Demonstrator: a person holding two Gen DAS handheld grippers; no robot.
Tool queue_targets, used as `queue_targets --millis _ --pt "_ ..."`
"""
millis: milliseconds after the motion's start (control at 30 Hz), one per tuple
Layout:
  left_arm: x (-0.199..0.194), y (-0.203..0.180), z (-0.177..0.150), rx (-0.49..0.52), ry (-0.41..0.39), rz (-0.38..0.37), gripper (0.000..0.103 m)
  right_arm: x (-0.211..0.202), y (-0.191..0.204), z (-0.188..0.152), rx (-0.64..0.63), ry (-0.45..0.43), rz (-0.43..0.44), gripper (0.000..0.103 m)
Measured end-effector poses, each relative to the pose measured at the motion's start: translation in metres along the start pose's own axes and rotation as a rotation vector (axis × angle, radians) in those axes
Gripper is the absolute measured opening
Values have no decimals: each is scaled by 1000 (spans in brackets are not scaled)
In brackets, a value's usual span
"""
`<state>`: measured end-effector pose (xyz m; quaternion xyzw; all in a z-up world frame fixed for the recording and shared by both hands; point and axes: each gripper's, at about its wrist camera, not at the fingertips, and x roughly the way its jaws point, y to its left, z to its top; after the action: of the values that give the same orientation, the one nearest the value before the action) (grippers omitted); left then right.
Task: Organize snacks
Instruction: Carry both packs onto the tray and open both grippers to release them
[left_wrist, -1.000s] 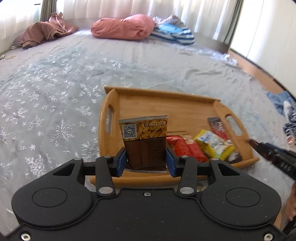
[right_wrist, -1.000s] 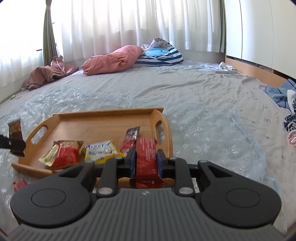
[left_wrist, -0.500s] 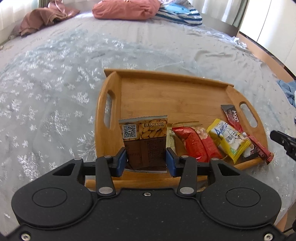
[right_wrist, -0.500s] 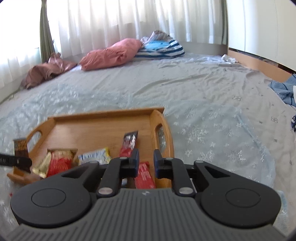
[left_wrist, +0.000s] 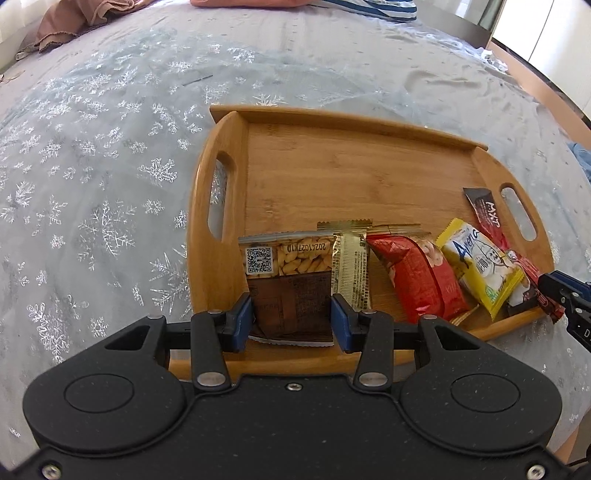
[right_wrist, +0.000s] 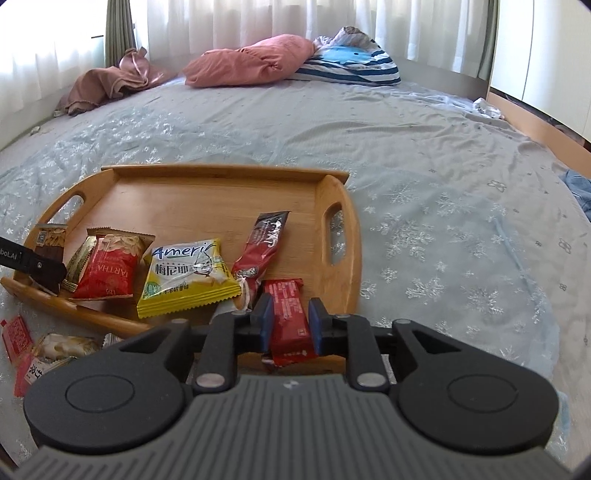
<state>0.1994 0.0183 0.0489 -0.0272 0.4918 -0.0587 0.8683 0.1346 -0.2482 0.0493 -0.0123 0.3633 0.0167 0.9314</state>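
Note:
A wooden tray (left_wrist: 332, 162) lies on the bed; it also shows in the right wrist view (right_wrist: 192, 195). My left gripper (left_wrist: 291, 319) is shut on a brown peanut packet (left_wrist: 291, 273) and holds it over the tray's near left corner. Beside it lie a gold-edged packet (left_wrist: 351, 266), a red packet (left_wrist: 421, 277), a yellow packet (left_wrist: 480, 266) and a dark red stick (left_wrist: 491, 221). My right gripper (right_wrist: 290, 321) is open around a red bar (right_wrist: 288, 317) that lies on the tray's near right edge.
Several loose snack packets (right_wrist: 33, 347) lie on the snowflake bedsheet (right_wrist: 424, 206) left of the tray's near rim. A pink pillow (right_wrist: 251, 59), a striped pillow (right_wrist: 351, 62) and brown cloth (right_wrist: 110, 81) lie at the far side.
My left gripper has carried the peanut packet forward and down over the tray. My right gripper has opened and let go of the red bar, which now rests on the tray's edge.

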Motion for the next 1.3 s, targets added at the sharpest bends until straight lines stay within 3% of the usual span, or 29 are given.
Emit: queue_targets --millis 333,567,600,700,867,1200,1300 --pt "3 0 6 2 11 2 42 11 2 8 -1 35 2 46" --pt "3 -1 5 6 11 3 43 18 9 8 -102 122 1 48" --pt "3 -2 5 7 11 4 43 20 9 6 -104 121 -8 33" --pt "3 -1 5 8 14 1 43 22 9 6 -81 99 -19 30" --pt "3 -1 6 4 18 1 43 29 4 11 1 88 -4 30" --pt "3 -5 4 12 22 11 44 40 3 14 50 83 -3 30" --pt "2 -6 3 14 18 13 49 39 3 11 50 81 4 37"
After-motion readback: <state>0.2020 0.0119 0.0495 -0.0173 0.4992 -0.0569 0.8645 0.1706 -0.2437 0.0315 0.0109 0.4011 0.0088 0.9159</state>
